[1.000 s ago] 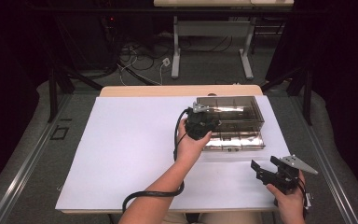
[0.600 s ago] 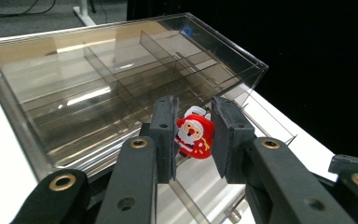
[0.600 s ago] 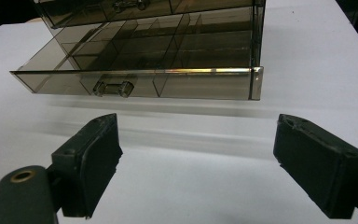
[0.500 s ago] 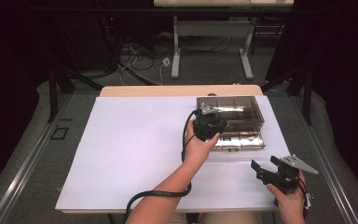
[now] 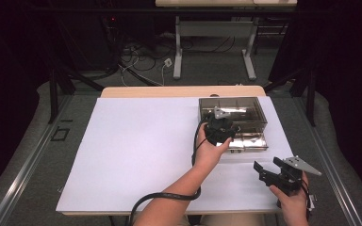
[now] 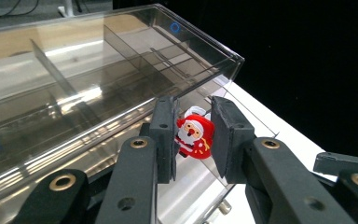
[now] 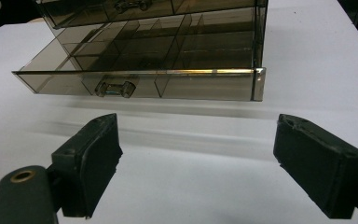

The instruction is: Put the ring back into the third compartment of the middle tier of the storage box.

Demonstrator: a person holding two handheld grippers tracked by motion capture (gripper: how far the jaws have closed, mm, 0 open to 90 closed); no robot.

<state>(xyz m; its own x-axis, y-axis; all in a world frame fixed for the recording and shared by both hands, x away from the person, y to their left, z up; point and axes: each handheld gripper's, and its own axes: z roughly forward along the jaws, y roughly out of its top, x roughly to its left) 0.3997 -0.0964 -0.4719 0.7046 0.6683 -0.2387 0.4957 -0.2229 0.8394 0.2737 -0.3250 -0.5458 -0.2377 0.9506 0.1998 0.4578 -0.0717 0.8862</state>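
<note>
Dark room, cables and table legs seen on the floor at the far side. White-covered worktop (image 5: 136, 150) is lit from above, with a wood edge showing along its far side.

Smoked transparent organiser box (image 5: 233, 109) is placed far right on the worktop. Internal dividers are visible through its walls. Its lower drawer (image 7: 168, 79) is pulled out toward the near side, is split into compartments, and has a clear handle (image 7: 115, 88) on its front.

Left gripper (image 5: 218, 127) is held over the near left part of the box, above the open drawer, with its cable trailing back along the forearm. Its fingers are clamped on a small Santa figure (image 6: 194, 136): red suit, white beard, roughly upright between the pads. The figure is held in the air just in front of the box's near wall, clear of the drawer floor. Which compartment lies under it cannot be told.

Right gripper (image 5: 269, 168) is held at the near right of the worktop, well apart from the box and pointed at the drawer front. Its fingers are wide apart with nothing between them; bare white worktop is seen in the gap.
</note>
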